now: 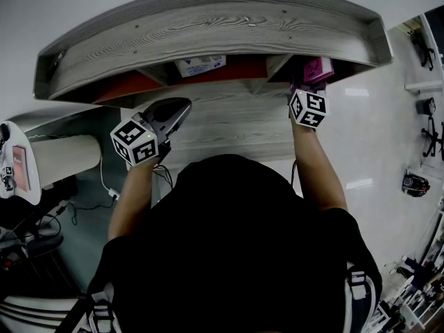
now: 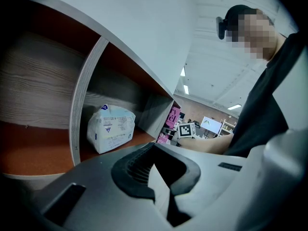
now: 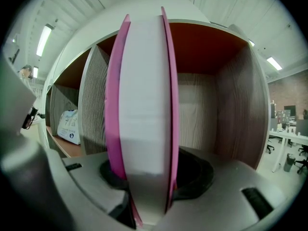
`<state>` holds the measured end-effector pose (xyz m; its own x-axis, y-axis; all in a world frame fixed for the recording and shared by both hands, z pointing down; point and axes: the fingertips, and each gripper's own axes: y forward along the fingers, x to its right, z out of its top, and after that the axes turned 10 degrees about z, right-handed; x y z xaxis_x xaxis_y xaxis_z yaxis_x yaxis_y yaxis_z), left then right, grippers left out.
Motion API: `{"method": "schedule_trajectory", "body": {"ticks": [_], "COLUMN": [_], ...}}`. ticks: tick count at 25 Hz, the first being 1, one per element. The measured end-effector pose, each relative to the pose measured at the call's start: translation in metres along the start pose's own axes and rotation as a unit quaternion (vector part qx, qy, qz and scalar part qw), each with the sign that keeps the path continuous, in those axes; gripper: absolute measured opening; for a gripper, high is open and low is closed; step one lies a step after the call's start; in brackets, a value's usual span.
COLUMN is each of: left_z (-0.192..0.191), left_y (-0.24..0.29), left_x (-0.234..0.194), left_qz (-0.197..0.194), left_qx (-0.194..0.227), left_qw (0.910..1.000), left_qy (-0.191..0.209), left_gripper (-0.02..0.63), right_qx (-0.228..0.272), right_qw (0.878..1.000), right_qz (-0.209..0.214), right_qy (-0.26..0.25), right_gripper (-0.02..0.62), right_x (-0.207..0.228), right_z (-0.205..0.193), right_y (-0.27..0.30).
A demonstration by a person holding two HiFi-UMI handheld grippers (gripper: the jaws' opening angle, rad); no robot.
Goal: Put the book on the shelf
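Head view: left tongs held low before the shelf. Right tongs are at the right compartment with the pink book.

Left gripper view: tongs have tips together, nothing in them. A white packet sits in the middle compartment.

Right gripper view: tongs are wide. The book stands upright between them against the left pad, with a gap at the right one.
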<state>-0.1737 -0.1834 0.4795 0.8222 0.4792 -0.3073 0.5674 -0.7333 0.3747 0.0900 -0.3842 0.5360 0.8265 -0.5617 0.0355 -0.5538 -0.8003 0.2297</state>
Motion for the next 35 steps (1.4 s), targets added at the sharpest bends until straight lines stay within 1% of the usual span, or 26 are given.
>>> {"method": "schedule_trajectory", "body": {"ticks": [5,9,16,35], "left_z": [-0.001,0.002,-0.001,-0.004], "left_y": [0.001,0.001,0.000,0.002], "left_x": [0.002,0.003,0.004,0.013], "left_qz": [-0.002,-0.001,-0.001,-0.010], "left_qx": [-0.001,0.004,0.000,-0.006], "left_qw": [1.0000,1.0000,1.0000,0.9999], "left_qy": [-0.001,0.001,0.000,0.000], "left_gripper": [0.019,0.019,0.018,0.020], "right_qx": [-0.002,0.002,0.002,-0.009], "right_qw": [1.000,1.000,1.000,1.000], "right_qz": [-0.002,0.001,0.007,0.004], "right_qy": [-0.007,-0.005,-0.006,-0.008], "right_gripper": [0.196,0.201,0.213,0.216], "right_x": [0.000,0.000,-0.003,-0.005], "right_z": [0.001,0.002,0.000,-0.014], "right_y": [-0.001,-0.001,-0.004,-0.024]}}
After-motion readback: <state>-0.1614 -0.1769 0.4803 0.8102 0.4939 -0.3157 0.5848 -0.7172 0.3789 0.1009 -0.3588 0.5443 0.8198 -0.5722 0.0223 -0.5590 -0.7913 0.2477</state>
